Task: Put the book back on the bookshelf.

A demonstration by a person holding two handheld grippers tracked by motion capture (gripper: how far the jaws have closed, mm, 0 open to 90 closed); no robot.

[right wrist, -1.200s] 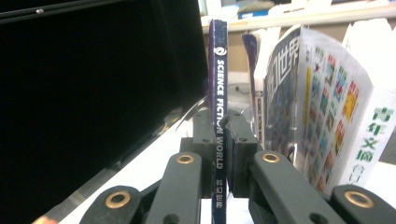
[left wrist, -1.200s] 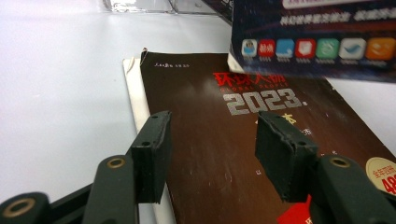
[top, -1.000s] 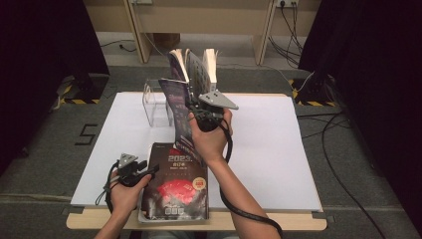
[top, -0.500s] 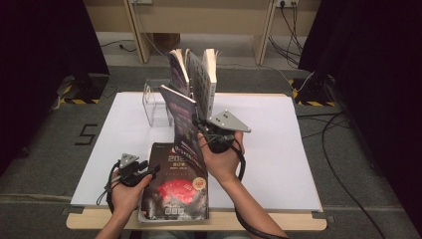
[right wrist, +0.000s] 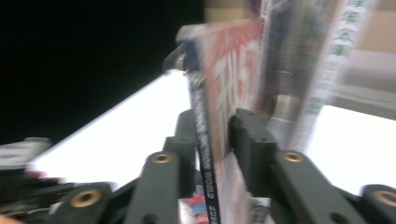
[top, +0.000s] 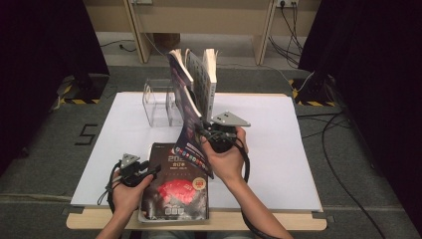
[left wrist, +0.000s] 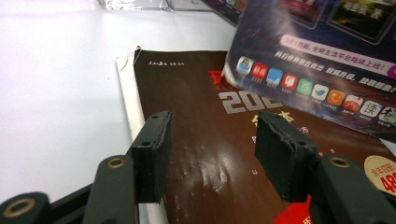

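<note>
Since a second ago, the right gripper (top: 203, 130) has come toward the person and a little lower, drawing the magazine (top: 191, 130) out of the row of upright books (top: 201, 79) so that it now leans with its lower edge over the dark book (top: 174, 191) lying flat at the near edge of the white table (top: 278, 149). Seen from the right gripper view, the magazine's (right wrist: 219, 112) spine stands between the two black jaws, which have just been opening a little; the left pad lies against the cover while a narrow gap shows at the other side, so the hold looks slack rather than firm, though the blur makes it hard to be sure. Beside the standing books sits a clear acrylic stand (top: 160, 102), well back on the table. At the near left, the left gripper (top: 149, 172) rests with its jaws spread apart over the dark book's (left wrist: 205, 140) left margin, pressing on nothing, and the magazine's lower corner (left wrist: 317, 88) overhangs the book just beyond them.
</note>
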